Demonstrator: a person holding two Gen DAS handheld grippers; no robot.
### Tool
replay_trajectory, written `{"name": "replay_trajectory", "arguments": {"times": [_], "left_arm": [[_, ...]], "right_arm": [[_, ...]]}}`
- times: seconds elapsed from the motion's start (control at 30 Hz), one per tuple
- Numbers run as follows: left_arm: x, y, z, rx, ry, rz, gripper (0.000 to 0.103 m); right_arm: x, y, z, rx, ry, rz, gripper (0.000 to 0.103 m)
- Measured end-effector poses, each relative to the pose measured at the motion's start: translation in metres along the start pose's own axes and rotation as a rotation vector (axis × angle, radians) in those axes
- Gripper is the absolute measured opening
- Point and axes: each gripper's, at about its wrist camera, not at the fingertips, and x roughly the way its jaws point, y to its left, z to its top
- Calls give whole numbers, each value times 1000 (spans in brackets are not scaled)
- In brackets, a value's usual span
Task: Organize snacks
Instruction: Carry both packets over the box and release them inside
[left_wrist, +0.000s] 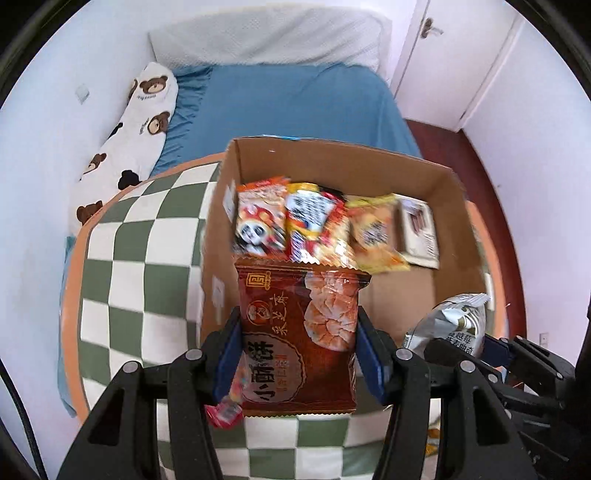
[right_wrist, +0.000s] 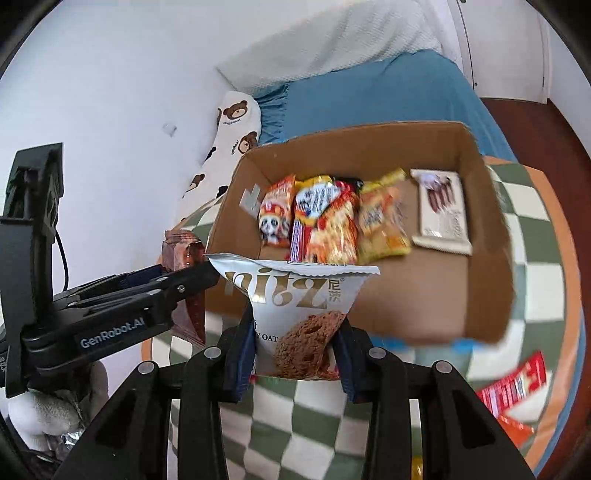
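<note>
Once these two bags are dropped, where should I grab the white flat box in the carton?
Probably by its long side edges, coming straight down. The white flat box lies flat on the floor of the cardboard carton, at the end near the wall. Bare floor shows on its near side, but a yellow packet lies close alongside, so set one tool finger between them.

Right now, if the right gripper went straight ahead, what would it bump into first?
Probably the box: the right gripper, shut on the silver bag, points down over the near wall toward the snacks inside. Depth is hard to judge.
</note>
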Motion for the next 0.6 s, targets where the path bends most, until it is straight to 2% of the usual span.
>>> {"name": "replay_trajectory", "arguments": {"times": [0.2, 0.27, 0.47, 0.57, 0.6], "left_arm": [[65, 30, 35, -16, 150, 33, 53], [79, 35, 37, -16, 184, 46, 53], [104, 42, 36, -13, 247, 44, 54], [114, 40, 34, -2, 285, 48, 54], [117, 41, 33, -7, 294, 52, 55]], "right_arm": [[63, 3, 35, 25, 98, -30, 40], [89, -3, 35, 23, 125, -48, 40], [119, -11, 34, 27, 177, -67, 40], [131, -14, 32, 32, 224, -47, 41], [136, -16, 31, 40, 241, -45, 44]]}}
